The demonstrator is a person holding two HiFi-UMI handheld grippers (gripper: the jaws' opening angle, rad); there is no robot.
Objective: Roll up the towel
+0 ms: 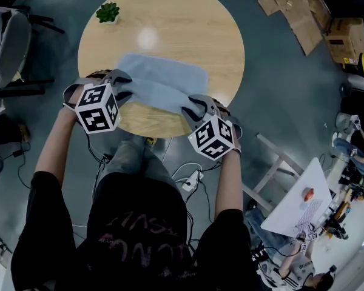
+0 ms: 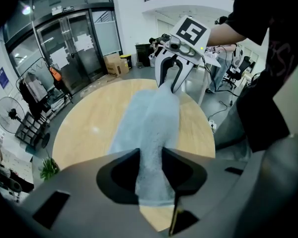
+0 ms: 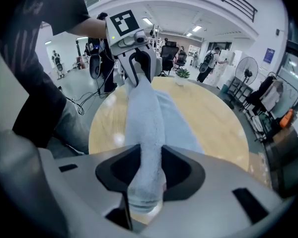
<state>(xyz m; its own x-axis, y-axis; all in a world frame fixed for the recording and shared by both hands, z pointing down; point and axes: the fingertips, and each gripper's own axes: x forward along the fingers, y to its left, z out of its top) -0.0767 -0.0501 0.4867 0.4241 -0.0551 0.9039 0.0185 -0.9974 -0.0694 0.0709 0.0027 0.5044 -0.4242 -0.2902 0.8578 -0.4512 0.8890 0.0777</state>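
A pale blue towel (image 1: 161,80) lies on the round wooden table (image 1: 170,17), its near edge rolled into a thick tube along the table's front. My left gripper (image 1: 122,86) holds the roll's left end and my right gripper (image 1: 192,107) holds its right end. In the left gripper view the rolled towel (image 2: 151,118) fills the gap of the left gripper (image 2: 150,160), touching both pads, and runs to the right gripper (image 2: 171,78) at its far end. The right gripper view shows the same: the towel (image 3: 144,118) fills the right gripper (image 3: 146,157), with the left gripper (image 3: 139,68) beyond.
A small potted plant (image 1: 107,12) stands at the table's far left edge. A chair (image 1: 12,47) is on the left, flattened cardboard (image 1: 297,11) at the upper right, a white table (image 1: 297,205) at the lower right. Cables (image 1: 191,177) lie on the floor by my legs.
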